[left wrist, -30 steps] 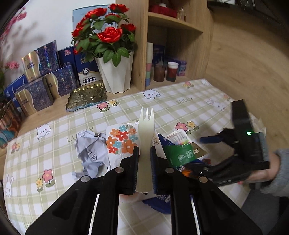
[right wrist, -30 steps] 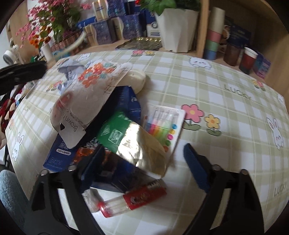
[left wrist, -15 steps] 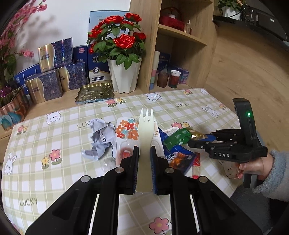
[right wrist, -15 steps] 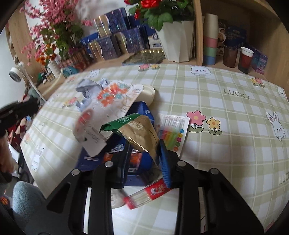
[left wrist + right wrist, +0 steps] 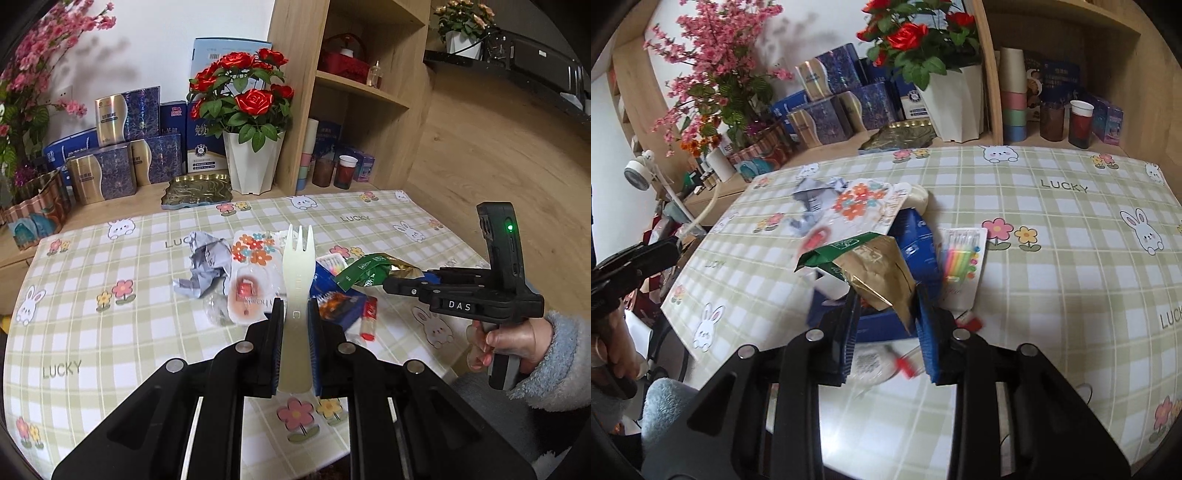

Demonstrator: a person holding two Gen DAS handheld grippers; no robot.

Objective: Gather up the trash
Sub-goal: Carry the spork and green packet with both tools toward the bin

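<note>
Since a second ago my right gripper [image 5: 886, 328] has closed on the green-and-gold foil wrapper [image 5: 875, 266] and lifted it, frame centre. My left gripper [image 5: 295, 332] clamps the white plastic fork [image 5: 298, 280], lower centre, above the trash pile [image 5: 251, 280].

Two grippers: the left gripper [image 5: 295, 325] and the right gripper [image 5: 886, 314]. One pale plastic fork [image 5: 298, 273]. One green-and-gold foil wrapper [image 5: 875, 271]. One crumpled grey paper ball [image 5: 205, 262]. One flowered plastic packet [image 5: 251, 273]. One blue carton [image 5: 918, 240]. One pack of coloured sticks [image 5: 962, 258]. One small red-capped tube [image 5: 368, 319]. One white pot of red roses [image 5: 253, 162] behind the worktop [image 5: 110, 332]
</note>
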